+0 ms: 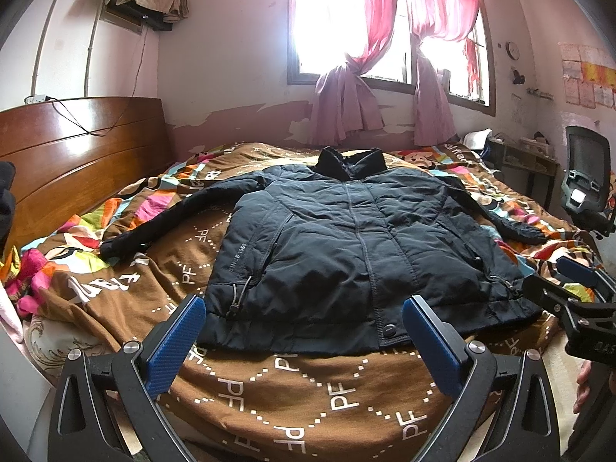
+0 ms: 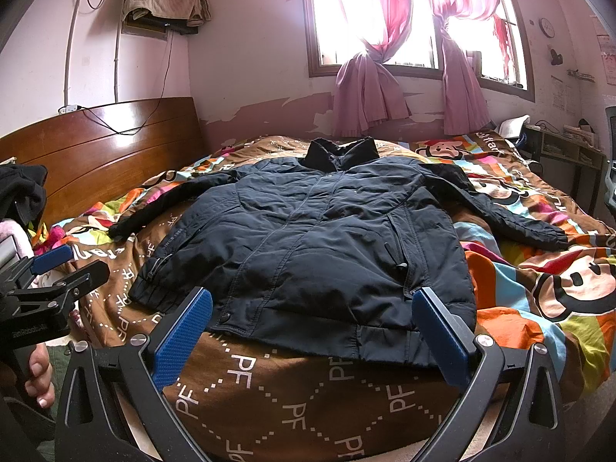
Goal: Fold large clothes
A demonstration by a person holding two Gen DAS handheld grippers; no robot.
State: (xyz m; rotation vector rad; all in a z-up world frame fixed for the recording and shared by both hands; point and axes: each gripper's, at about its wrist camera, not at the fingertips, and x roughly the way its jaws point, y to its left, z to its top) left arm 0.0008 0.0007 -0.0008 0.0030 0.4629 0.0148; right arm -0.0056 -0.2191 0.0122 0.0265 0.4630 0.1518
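The left claw (image 1: pixel 304 340) and the right claw (image 2: pixel 312 333) were both held wide apart at the near edge of the bed (image 2: pixel 292 396), empty, with nothing gripped; contact with the hem could not be told. Just beyond them the dark jacket (image 1: pixel 346 246) was laid flat, front up and zipped, on the patterned quilt (image 1: pixel 308 396), sleeves spread to either side and collar toward the window (image 1: pixel 346 19). Folding was judged not yet begun; a sleeve or side edge would need grasping next and carrying across the body.

Both grippers (image 1: pixel 304 331) (image 2: pixel 312 323) have black frames, silver screws and 2 blue textured pads (image 1: pixel 175 346).
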